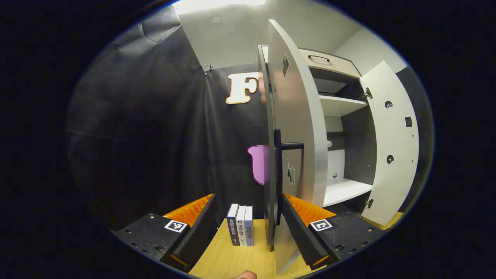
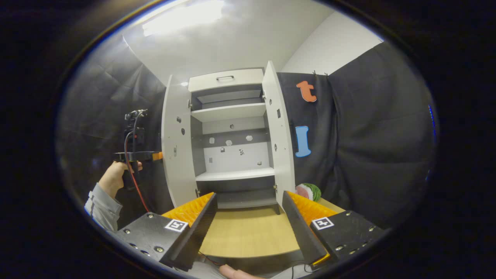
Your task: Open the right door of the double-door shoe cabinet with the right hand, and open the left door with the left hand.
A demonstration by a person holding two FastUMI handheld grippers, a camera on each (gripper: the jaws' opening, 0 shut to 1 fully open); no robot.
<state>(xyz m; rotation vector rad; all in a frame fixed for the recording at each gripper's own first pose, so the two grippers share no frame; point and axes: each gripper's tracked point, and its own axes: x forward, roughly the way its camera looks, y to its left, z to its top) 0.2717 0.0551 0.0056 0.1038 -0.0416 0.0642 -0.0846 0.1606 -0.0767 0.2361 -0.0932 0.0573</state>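
Both doors of the shoe cabinet [image 2: 228, 143] on the worktop [image 2: 248, 232] are swung wide. The left door [image 1: 294, 128] sits edge-on between the spread fingers of the left gripper [image 1: 248, 228], hiding part of the inside. The right gripper [image 2: 248, 224] gapes empty, off the right door [image 2: 279, 128]. The spines of the books [image 1: 241, 229] just left of the cabinet are too small to read.

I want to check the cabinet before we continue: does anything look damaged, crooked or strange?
Nothing stands out. The left door and right door both hang open and straight, and the shelves look level and bare.
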